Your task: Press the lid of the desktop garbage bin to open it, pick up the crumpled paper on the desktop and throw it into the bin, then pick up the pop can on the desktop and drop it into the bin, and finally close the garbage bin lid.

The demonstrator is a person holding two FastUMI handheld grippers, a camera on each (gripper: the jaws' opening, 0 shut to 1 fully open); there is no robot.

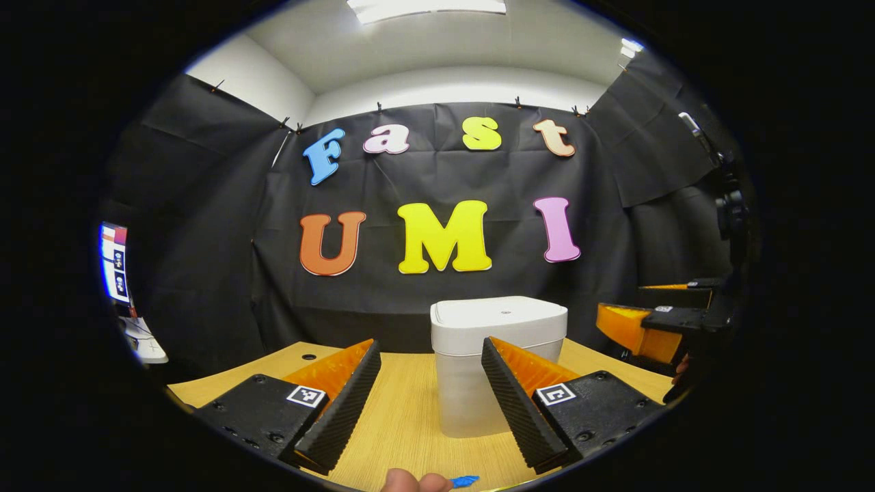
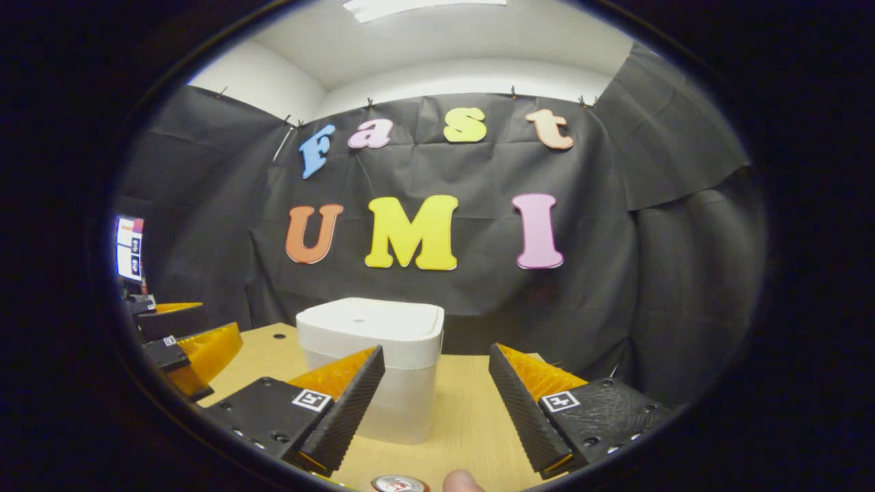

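My two tools, left tool (image 1: 431, 383) and right tool (image 2: 434, 389), both gape empty. One bin (image 1: 498, 328), lid down, stands on the table (image 1: 403, 424); one can (image 2: 400, 484) sits below my right tool.

Lit from above by a ceiling panel (image 1: 427, 7), glaring white. Bright and even across the desk (image 1: 410, 410), soft shadows ahead of the fingers. Sharp mid-frame, bowed and dimmer toward the fisheye rim.
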